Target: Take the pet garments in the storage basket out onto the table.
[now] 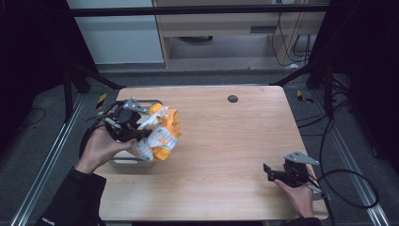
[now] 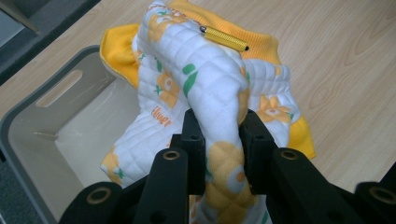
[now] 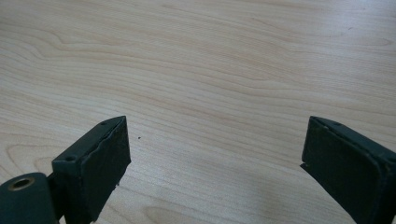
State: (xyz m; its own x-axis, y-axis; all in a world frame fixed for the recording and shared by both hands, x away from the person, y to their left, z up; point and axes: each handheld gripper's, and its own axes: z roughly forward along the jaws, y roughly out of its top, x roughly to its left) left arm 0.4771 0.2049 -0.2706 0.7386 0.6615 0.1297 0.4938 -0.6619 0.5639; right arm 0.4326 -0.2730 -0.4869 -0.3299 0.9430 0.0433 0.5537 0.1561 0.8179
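- Left tool (image 2: 219,135) is pinching a fold of the quilted baby top (image 2: 205,79); it's soft, light and floppy, drooping over the bin (image 2: 28,126).
- Right tool (image 3: 215,154) is sitting wide open, holding nothing.

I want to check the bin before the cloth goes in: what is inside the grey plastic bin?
The grey plastic bin shows a bare pale floor and wall. The quilted white-and-orange flowered garment, pinched in the left claw, hangs over its near corner and hides that part.
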